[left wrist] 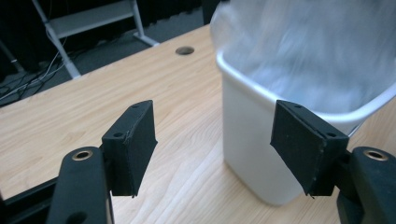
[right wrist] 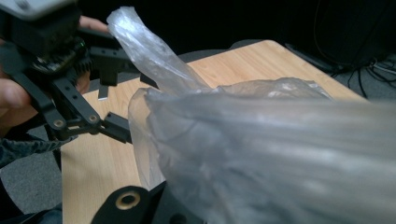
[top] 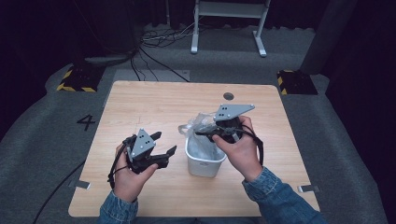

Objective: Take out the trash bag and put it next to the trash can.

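Clear plastic — a thin bag — stood partly inside a small white bin near the middle of the tabletop, with the bag's upper part bunched above the bin's rim. The work in hand appeared to be lining the bin, or drawing the liner out of it; the frames did not settle which.

The right gripper sat over the bin's far right rim, held there by the right hand. That placement let it keep the bag's mouth gathered above the opening while the bin stayed put under its own weight. In the right gripper view the film lay blurred directly across the lens. The fingers were fully closed on a fold of the bag.

The left gripper hovered just left of the bin, apart from it, pointing toward the bin's near wall. This position suited a second grasp — on the bin's rim or on loose film at that side. In the left gripper view its fingers stood wide apart, with bare wood and the bin's white wall between them. They touched nothing and held nothing.

A round hole marked the tabletop's far edge.
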Tool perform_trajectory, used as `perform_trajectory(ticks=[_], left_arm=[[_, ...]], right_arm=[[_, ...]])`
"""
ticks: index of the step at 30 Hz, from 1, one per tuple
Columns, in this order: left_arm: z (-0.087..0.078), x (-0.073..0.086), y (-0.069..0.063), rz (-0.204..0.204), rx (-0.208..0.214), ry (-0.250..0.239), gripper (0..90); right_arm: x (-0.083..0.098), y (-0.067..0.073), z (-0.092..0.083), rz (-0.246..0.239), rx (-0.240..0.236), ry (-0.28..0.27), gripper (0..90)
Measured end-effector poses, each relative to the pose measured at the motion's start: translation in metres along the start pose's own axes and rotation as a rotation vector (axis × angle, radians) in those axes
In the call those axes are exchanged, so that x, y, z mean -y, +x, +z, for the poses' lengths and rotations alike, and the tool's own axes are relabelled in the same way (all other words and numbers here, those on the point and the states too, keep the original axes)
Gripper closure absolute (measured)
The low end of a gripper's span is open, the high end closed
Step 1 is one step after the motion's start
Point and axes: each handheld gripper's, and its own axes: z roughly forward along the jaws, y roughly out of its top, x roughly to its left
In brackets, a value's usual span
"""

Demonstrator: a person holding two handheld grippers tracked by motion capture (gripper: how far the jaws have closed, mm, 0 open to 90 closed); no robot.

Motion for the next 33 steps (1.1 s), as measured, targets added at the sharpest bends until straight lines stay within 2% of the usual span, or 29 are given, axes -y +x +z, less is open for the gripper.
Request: perform_trajectory(ticks=[8,13,26,33], left_arm=[[0.002,0.015,0.010,-0.016,-0.020,0.065,29.3],[0.002,0.020,0.014,-0.026,-0.026,0.077,29.3],[-0.003,0.035,0.024,-0.057,-0.063,0.102,29.1],[-0.001,0.043,0.029,-0.062,-0.065,0.126,28.8]], right_arm=[[-0.018,0.000,-0.018,-0.035,0.027,-0.032,89.9],[-0.026,-0.002,-0.028,-0.046,0.041,-0.052,89.9],[-0.049,-0.011,-0.068,-0.076,0.103,-0.126,89.9],[-0.052,-0.019,-0.086,-0.072,0.144,-0.147,89.9]])
